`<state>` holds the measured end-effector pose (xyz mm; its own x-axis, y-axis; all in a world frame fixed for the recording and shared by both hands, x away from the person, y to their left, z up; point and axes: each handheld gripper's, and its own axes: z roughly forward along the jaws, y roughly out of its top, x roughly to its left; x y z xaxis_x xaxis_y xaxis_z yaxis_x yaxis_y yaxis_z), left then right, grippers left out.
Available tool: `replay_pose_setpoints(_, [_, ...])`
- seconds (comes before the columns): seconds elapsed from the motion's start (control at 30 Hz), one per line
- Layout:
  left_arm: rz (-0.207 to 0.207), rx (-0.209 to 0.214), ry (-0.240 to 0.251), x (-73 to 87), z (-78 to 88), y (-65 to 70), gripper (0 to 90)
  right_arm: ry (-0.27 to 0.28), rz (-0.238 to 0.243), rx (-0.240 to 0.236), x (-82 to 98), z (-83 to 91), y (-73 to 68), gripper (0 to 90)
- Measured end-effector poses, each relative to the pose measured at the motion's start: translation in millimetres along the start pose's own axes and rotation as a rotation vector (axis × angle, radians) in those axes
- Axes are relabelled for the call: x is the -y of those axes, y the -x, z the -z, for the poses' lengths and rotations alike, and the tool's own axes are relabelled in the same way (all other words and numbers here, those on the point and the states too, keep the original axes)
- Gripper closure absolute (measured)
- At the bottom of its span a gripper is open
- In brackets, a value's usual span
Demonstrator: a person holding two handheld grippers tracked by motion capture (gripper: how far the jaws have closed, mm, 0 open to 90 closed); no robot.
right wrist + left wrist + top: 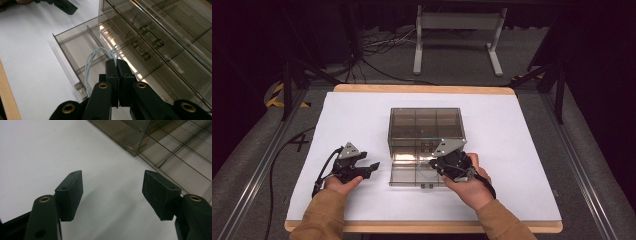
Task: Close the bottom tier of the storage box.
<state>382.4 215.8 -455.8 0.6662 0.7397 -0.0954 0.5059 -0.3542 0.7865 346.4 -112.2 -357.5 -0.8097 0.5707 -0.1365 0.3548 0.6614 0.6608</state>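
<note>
Two grippers are at work on the white-covered desk (362, 115), and the high view sets the stage: the smoky clear drawer cabinet (426, 125) sits at the middle, its bottom drawer (412, 175) pulled out toward the near edge. The left gripper (362, 167) rests low on the sheet just left of that drawer, apart from it. The right gripper (447, 162) hangs over the drawer's right part, right at the cabinet's front.

Now the right gripper view gives what the high view can't: a bundle of thin pale blue wire (96, 62), looped, pinched at its top between the right gripper's (117, 65) fingers, which are pressed together on it. The loops trail down over the drawer's (72, 47) near compartment, with dividers (93, 37) running across beneath. Small clear knobs (150, 37) on the upper drawers stand close on the right of the fingers.

Over to the left gripper view: the left gripper's (112, 187) fingers are spread wide with nothing between them, bare white sheet below, the cabinet's corner (136, 151) off at the far right.

Open sheet lies left of the cabinet and along the far side; the wooden desk edge (422, 227) runs near the person's sleeves (319, 217).
</note>
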Motion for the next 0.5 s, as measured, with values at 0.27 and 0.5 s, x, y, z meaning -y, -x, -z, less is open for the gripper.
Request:
replay_pose_setpoints(0.27, [0.0,0.0,0.0,0.0,0.0,-0.1,34.0,-0.027,0.005,0.01,-2.2,-7.8,3.5,89.5])
replay_pose_setpoints(0.5, [0.0,0.001,0.0,0.0,0.1,0.0,34.0,-0.057,0.027,0.014,-2.0,-18.7,4.6,89.5])
